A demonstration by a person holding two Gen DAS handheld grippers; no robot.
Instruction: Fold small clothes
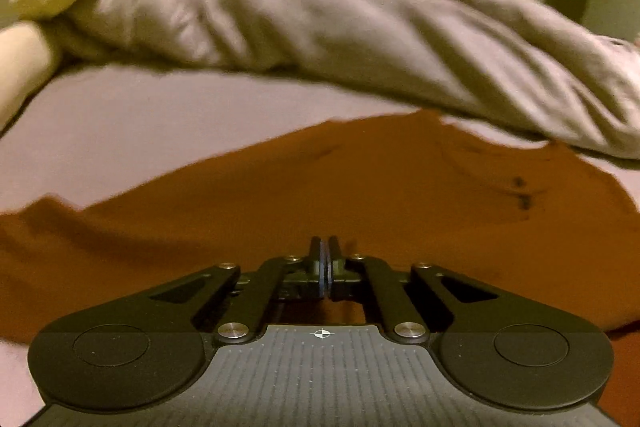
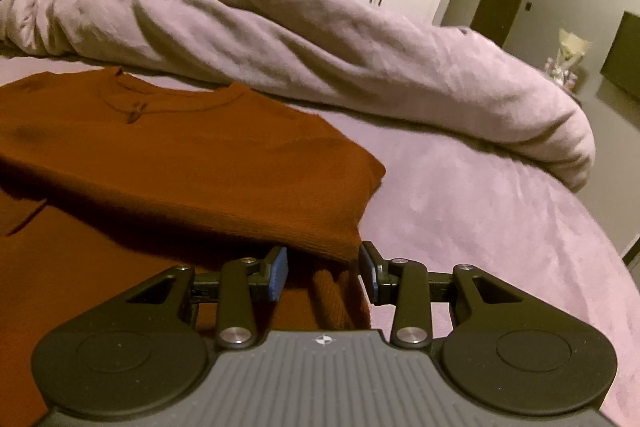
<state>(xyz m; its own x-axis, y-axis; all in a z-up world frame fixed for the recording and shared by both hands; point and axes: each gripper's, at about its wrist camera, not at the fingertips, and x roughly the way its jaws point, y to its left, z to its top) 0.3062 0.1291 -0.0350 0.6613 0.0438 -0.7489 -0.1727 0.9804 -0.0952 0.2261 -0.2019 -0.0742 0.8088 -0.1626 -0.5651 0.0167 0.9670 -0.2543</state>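
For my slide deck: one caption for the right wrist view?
Open right gripper at the folded edge of a rust-brown sweater on a lilac bed, rumpled duvet behind.

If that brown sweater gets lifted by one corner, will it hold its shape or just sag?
Probably sag: the brown sweater looks like a soft ribbed knit, already draped in a fold over itself. It seems fairly thick, so likely a little heavy for cloth. On the fuzzy purple bed cover it would likely drag and bunch instead of sliding when pushed.
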